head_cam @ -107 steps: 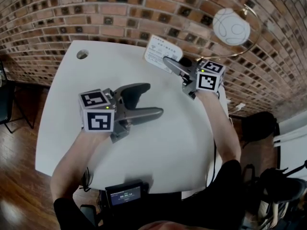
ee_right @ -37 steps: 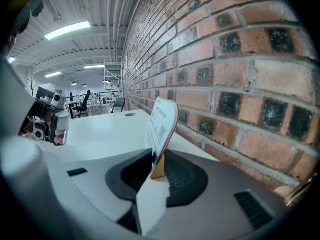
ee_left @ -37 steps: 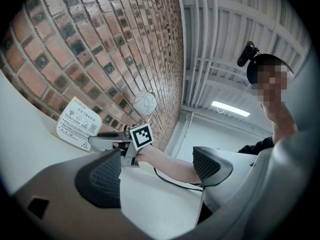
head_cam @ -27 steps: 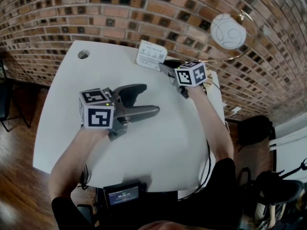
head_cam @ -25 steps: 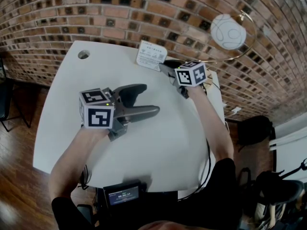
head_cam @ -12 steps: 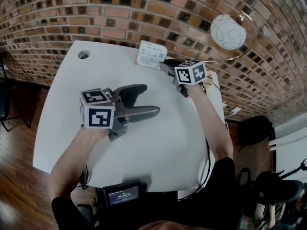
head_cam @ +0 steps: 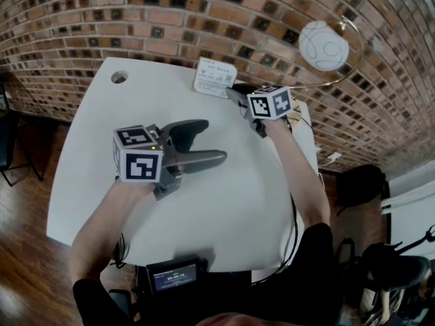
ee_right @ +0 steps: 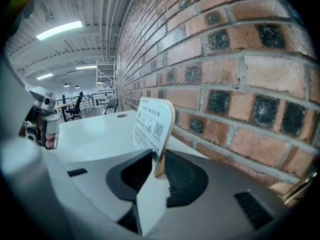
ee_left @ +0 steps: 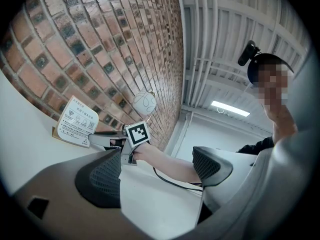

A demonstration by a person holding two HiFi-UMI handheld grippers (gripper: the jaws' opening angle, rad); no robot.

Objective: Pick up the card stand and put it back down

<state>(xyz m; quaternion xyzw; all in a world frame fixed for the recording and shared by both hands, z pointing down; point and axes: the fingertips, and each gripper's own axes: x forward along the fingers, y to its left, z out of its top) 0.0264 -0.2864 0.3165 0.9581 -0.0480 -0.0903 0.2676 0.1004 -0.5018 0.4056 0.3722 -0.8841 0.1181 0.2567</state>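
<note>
The card stand (head_cam: 215,79), a white printed card in a wooden base, stands at the far edge of the white table (head_cam: 231,209), close to the brick wall. My right gripper (head_cam: 232,95) reaches it from the right and is shut on it. In the right gripper view the card stand's (ee_right: 152,121) wooden edge is pinched between the dark pads of that gripper (ee_right: 159,163). My left gripper (head_cam: 207,141) hovers over the table's middle, open and empty. From the left gripper (ee_left: 155,176) view, the card stand (ee_left: 76,124) appears to rest on the tabletop.
A brick wall (head_cam: 136,19) runs right behind the table's far edge. A white globe lamp (head_cam: 326,41) hangs at the back right. A cable hole (head_cam: 119,77) lies at the table's back left. A small screen device (head_cam: 175,276) sits at the near edge.
Since the oldest frame my right gripper has carried the card stand left and farther back, toward the wall. Over the last second nothing has moved.
</note>
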